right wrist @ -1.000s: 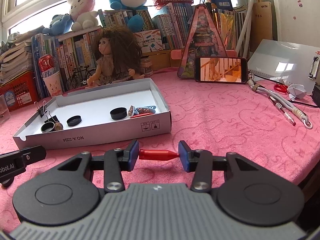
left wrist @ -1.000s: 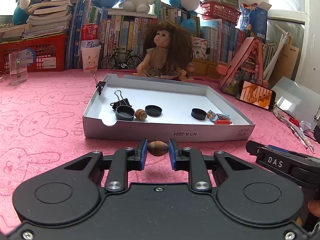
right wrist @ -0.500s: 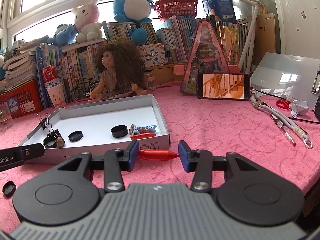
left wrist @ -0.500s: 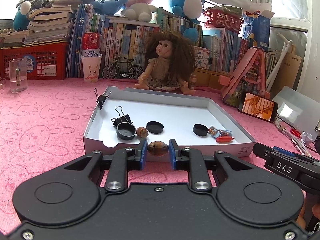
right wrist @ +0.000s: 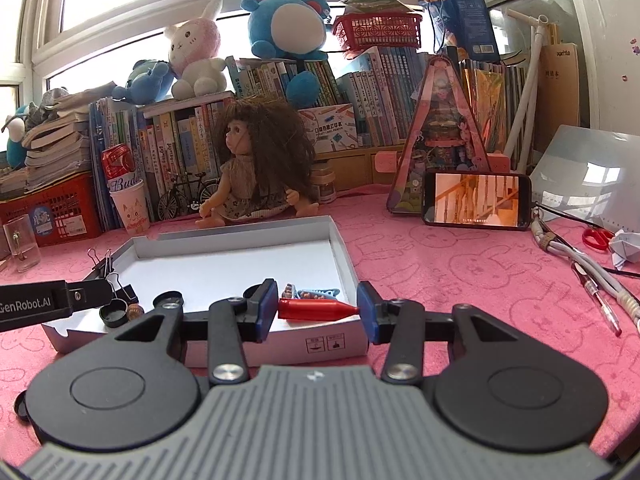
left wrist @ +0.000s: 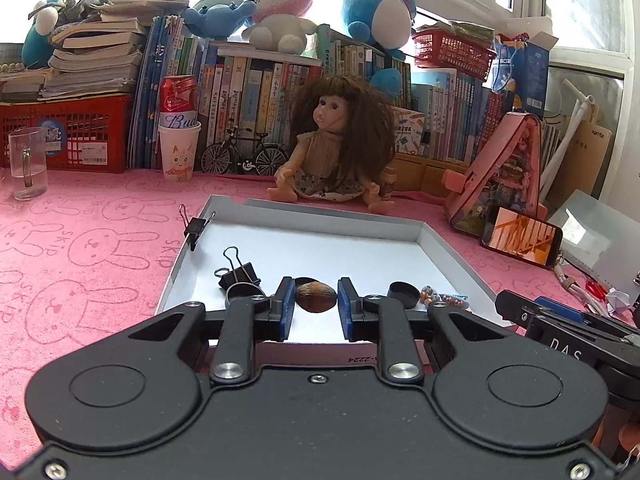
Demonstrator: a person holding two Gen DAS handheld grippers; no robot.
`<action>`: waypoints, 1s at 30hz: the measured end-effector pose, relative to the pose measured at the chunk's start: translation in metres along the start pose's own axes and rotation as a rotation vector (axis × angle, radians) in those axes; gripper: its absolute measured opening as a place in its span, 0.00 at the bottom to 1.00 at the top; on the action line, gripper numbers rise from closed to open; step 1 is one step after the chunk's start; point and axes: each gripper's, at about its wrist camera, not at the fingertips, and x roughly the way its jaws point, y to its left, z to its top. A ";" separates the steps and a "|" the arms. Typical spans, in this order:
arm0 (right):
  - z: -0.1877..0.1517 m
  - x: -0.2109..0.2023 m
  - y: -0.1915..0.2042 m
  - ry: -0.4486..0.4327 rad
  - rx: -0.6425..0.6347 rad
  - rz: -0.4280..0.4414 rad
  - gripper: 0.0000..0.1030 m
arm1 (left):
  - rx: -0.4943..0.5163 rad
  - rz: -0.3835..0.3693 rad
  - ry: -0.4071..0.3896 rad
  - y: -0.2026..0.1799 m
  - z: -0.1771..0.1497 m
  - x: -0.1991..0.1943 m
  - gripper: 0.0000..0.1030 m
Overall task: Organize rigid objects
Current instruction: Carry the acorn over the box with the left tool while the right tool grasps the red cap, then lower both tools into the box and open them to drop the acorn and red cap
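We're pinching a nut [left wrist: 316,297] left and a red cap [right wrist: 316,309] right, end-on over the tray [right wrist: 344,264], so either could be slipping out.

tray [left wrist: 448,258] x1 – binder clips [left wrist: 239,273] x2 | plush toys [left wrist: 280,20] x4 | doll [left wrist: 340,148] x1

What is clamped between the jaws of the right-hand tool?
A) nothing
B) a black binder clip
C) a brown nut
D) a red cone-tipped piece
D: in the right wrist view the right gripper holds a red cone-tipped piece lengthwise between its blue pads, above the white tray.
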 end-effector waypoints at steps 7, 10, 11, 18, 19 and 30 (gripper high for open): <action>0.008 0.009 -0.005 -0.006 -0.002 0.024 0.47 | -0.013 0.021 -0.004 0.007 0.009 0.009 0.21; 0.009 0.011 -0.006 -0.018 -0.002 0.020 0.47 | -0.028 0.029 0.001 0.012 0.012 0.012 0.21; 0.009 0.012 -0.006 -0.018 -0.003 0.020 0.47 | -0.031 0.031 0.004 0.013 0.013 0.013 0.21; 0.010 0.018 -0.005 -0.018 0.005 0.028 0.47 | -0.042 0.042 0.013 0.016 0.014 0.019 0.21; 0.011 0.019 -0.005 -0.019 0.004 0.029 0.47 | -0.040 0.044 0.014 0.016 0.015 0.021 0.21; 0.024 0.045 -0.003 0.006 0.012 0.054 0.47 | -0.054 0.063 0.016 0.029 0.040 0.048 0.21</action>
